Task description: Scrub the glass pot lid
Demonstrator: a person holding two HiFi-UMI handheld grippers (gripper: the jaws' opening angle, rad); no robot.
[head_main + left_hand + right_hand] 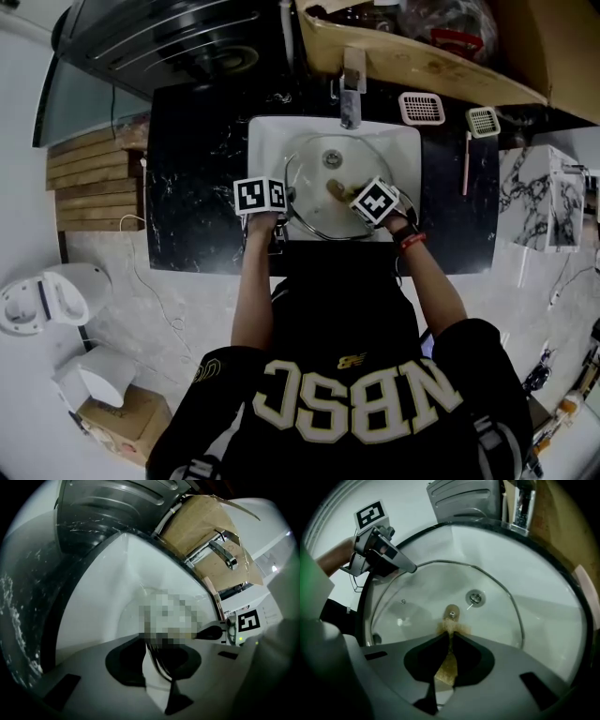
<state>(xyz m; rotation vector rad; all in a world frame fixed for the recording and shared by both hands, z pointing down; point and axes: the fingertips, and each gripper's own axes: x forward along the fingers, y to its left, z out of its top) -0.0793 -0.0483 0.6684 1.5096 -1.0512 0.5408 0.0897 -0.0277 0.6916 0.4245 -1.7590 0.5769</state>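
A round glass pot lid with a metal rim lies tilted in the white sink. At the lid's left edge, my left gripper is shut on the rim, which runs between its jaws. My right gripper reaches over the lid's middle, shut on a tan scrub pad. The pad's tip presses on the glass just below the lid's centre fitting. The left gripper shows at the upper left of the right gripper view.
A chrome faucet stands behind the sink, whose drain shows through the glass. The sink sits in a black marbled counter. A pink grid and a long-handled brush lie at the back right, with a cardboard box above.
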